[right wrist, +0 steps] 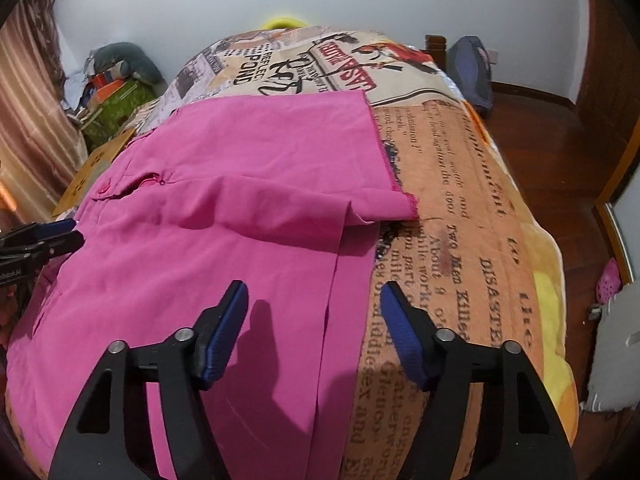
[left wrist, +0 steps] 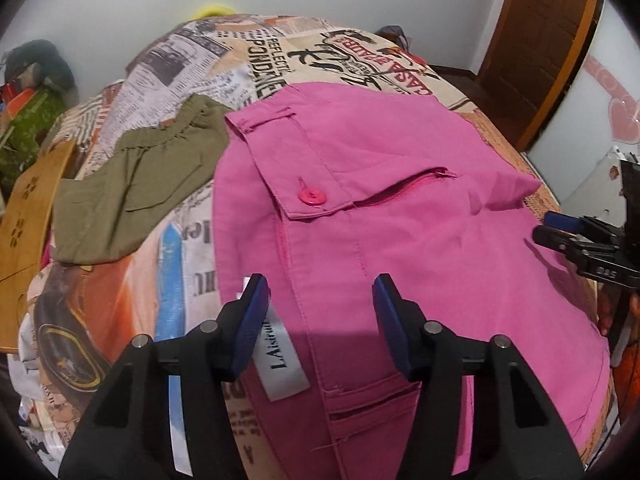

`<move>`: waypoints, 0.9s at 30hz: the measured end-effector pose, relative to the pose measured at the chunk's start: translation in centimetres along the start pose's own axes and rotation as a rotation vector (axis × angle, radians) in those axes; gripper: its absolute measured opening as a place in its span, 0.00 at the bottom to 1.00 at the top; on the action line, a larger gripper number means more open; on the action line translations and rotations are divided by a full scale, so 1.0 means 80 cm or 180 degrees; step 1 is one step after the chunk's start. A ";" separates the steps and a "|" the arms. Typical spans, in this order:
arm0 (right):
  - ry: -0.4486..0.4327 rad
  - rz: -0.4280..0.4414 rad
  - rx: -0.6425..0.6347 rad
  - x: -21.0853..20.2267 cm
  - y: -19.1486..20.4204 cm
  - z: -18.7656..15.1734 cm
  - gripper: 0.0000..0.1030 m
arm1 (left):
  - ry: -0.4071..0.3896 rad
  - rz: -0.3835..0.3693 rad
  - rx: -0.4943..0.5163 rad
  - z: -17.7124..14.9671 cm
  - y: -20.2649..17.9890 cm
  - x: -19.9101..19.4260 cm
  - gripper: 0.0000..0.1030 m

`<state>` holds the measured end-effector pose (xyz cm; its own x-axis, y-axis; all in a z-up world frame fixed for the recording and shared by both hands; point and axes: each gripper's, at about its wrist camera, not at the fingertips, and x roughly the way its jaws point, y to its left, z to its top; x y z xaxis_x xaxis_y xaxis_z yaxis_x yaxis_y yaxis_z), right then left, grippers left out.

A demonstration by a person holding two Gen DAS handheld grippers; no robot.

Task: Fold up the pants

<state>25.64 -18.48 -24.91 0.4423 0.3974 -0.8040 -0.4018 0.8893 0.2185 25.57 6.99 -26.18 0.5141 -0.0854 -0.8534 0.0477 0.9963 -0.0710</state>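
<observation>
Pants (left wrist: 400, 216), bright pink, lie spread flat on the bed (right wrist: 460, 200), waist end to the left with its button (left wrist: 312, 197) and open zip facing up, one short leg folded across toward the far right.

The left gripper (left wrist: 320, 300) tilts steeply down over the near waist edge. Its blue pads (left wrist: 251, 320) stand partly apart, grasping nothing; the waistband lies under the gap, and a white label (left wrist: 282, 360) sticks out just beside the left pad. Whether the tips touch the cloth I cannot tell.

The right gripper (right wrist: 314, 300) slants down the same way over the near leg end. Its pads (right wrist: 224, 332) are likewise half spread and released, the left one above pink cloth, the right one above the bedspread, with the hem edge running between them. Its shadow falls on the cloth just ahead.

From each gripper the other shows at the side, low over the pants.

Further out, olive pants (left wrist: 132, 196) lie crumpled on the bed left of the pink ones, touching their waist corner. A brown board (left wrist: 28, 216) leans at the far left.
</observation>
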 end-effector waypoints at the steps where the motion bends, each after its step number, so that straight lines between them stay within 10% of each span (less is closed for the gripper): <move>1: 0.0037 0.0017 -0.0023 0.004 0.002 0.002 0.53 | 0.0007 -0.0021 -0.0005 0.000 0.001 0.001 0.52; 5: 0.0104 0.0045 -0.0152 0.015 0.010 0.006 0.43 | 0.0083 -0.0127 -0.0032 0.000 0.002 0.004 0.41; 9: 0.0071 0.0090 -0.0175 0.014 0.011 0.006 0.09 | 0.0074 -0.0148 0.0014 0.000 -0.001 0.003 0.34; 15: 0.0066 -0.0043 -0.0462 0.007 0.024 0.005 0.04 | 0.0055 -0.0045 0.0176 0.004 -0.014 -0.007 0.11; 27: 0.0193 -0.0157 -0.0438 -0.002 0.013 -0.015 0.03 | 0.0148 -0.0076 -0.0026 -0.001 0.011 -0.008 0.02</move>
<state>24.17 -17.85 -25.24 0.4165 0.3359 -0.8448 -0.4887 0.8663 0.1035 25.23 7.90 -25.71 0.4725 -0.1091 -0.8745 0.0525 0.9940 -0.0956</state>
